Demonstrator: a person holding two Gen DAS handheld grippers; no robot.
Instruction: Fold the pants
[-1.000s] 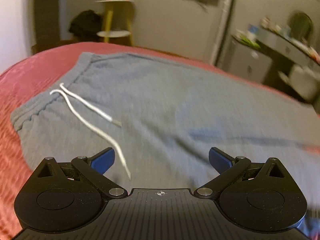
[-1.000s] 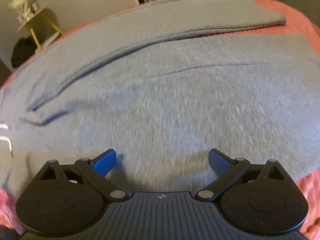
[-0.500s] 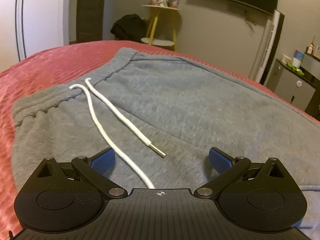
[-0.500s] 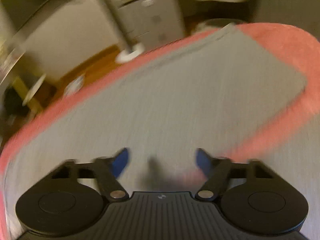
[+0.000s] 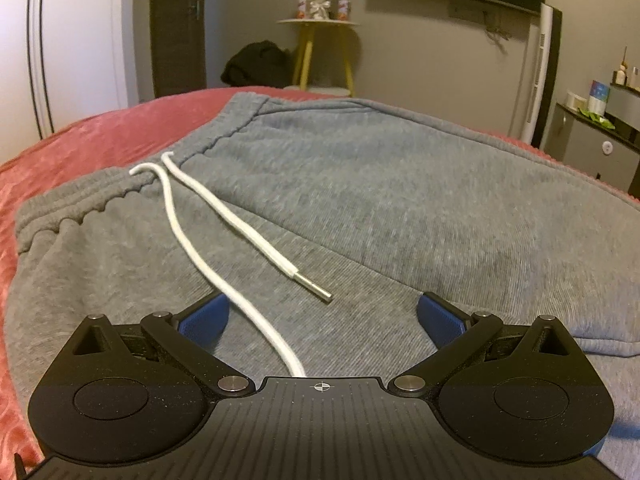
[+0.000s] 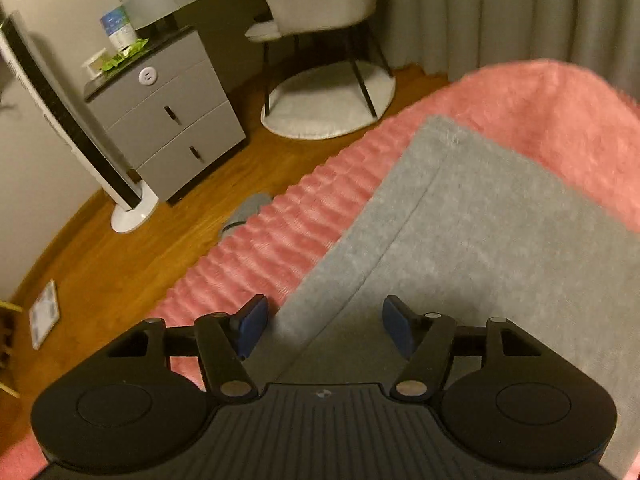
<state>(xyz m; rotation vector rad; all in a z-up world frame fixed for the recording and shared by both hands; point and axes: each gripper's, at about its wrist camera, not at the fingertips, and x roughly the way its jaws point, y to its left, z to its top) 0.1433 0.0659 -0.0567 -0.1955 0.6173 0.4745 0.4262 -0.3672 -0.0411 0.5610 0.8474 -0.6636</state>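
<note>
Grey sweatpants (image 5: 400,192) lie flat on a red bedspread (image 5: 100,136). The elastic waistband (image 5: 80,200) is at the left, with a white drawstring (image 5: 224,216) trailing across the fabric and under my left gripper (image 5: 320,316). That gripper is open and empty just above the waist area. In the right wrist view the leg hem end (image 6: 480,216) of the pants lies on the pink-red cover (image 6: 288,232). My right gripper (image 6: 324,324) is open and empty over the leg's left edge.
The bed edge drops to a wooden floor (image 6: 160,232). A grey drawer unit (image 6: 164,120), a white tower fan (image 6: 80,128), a chair (image 6: 320,0) on a round rug and curtains stand beyond. A yellow side table (image 5: 320,52) and dark bag stand behind the waistband.
The left gripper has drawn closer to the waistband and drawstring and steadied. The right gripper has swung from the middle of the pants to the leg hem near the bed edge.
</note>
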